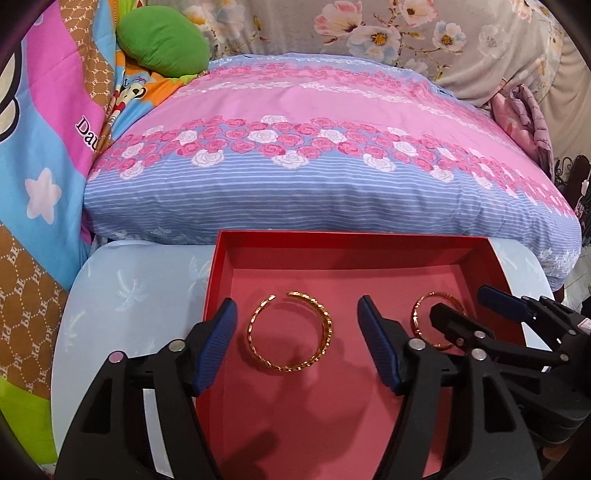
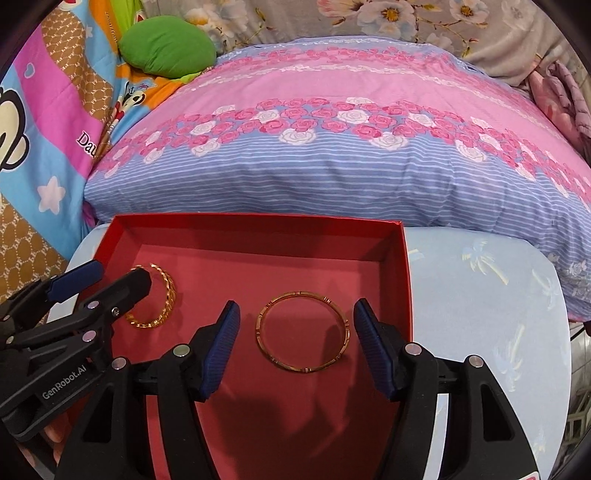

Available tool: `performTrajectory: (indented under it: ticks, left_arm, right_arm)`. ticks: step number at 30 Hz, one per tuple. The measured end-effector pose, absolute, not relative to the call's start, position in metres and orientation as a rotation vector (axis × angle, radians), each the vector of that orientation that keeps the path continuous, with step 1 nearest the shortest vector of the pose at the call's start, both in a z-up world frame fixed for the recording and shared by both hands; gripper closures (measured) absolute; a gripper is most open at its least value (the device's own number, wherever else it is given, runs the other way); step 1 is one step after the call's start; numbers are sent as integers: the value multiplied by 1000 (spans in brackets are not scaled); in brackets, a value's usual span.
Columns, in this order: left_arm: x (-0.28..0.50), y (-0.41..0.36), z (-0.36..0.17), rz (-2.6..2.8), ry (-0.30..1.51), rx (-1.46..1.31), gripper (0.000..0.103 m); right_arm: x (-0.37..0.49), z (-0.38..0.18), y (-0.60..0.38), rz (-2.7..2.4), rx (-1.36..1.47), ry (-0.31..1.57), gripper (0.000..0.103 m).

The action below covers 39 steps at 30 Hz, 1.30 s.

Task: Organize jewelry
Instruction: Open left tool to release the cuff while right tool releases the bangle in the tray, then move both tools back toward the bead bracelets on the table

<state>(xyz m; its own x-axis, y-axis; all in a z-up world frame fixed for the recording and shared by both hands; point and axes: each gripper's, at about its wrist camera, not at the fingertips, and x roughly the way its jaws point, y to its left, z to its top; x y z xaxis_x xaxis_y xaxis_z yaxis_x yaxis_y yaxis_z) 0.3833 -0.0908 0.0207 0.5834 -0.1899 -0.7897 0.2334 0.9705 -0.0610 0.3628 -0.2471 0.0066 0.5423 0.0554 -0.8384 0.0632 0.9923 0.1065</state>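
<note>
Here both grippers, left gripper and right gripper, hover over the red box, fingers spread.

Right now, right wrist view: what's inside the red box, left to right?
Left gripper → twisted open gold bangle → right gripper's left finger → closed gold bangle → its right finger → box's right wall.

a bedroom in a home: a plump pillow in pink and blue rose print lies across a pale blue bed sheet, a cartoon-print quilt bunches up at the left with a green plush cushion on it, and grey floral bedding rises behind.
</note>
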Motion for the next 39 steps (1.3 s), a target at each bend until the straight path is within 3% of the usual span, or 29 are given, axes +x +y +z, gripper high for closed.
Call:
performTrajectory:
  ticks: [9,12,22,39]
  left_arm:
    - [367,-80,36,-241,879,43,37]
    - [347,-72,48,-254,857,32,37]
    - [243,-46,68,-269,822,30,37]
    - [96,-9,34,-224,868,57,33]
  right_arm:
    - [339,29,-241,-9,104,917,39]
    - [313,43,-237,13,117,887,35]
    - [199,67,-223,42,137,831,33]
    - [48,25,-204,34,185,949,33]
